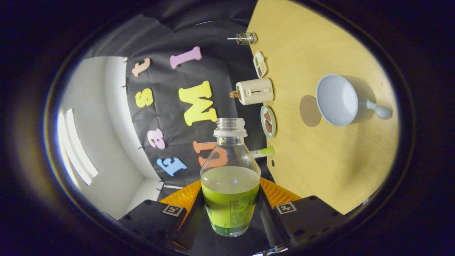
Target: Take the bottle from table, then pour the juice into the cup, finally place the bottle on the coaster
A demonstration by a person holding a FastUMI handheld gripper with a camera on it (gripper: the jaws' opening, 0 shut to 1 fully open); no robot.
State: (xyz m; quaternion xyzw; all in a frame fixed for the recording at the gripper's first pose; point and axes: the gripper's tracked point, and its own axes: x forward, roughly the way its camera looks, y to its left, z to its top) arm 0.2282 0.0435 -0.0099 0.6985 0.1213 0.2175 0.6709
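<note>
A pale wooden table (pixel 320 156) fills the right of the scene under even light. Black cloth (pixel 167 32) hangs as the far wall. To the left stands a white wall (pixel 117 177) with bright window strips (pixel 76 149).

The light wooden table (pixel 320 160) carried a pale cup (pixel 337 100) with a side handle, a round brown coaster (pixel 310 111) touching it, and, along the edge by the wall, a glass jar (pixel 246 38), two small dishes (pixel 260 64), a cream toaster (pixel 255 91) and a green-capped tube (pixel 263 152).

gripper (pixel 230 213) jaws clamping bottle (pixel 230 185), cup (pixel 337 100) beyond
</note>
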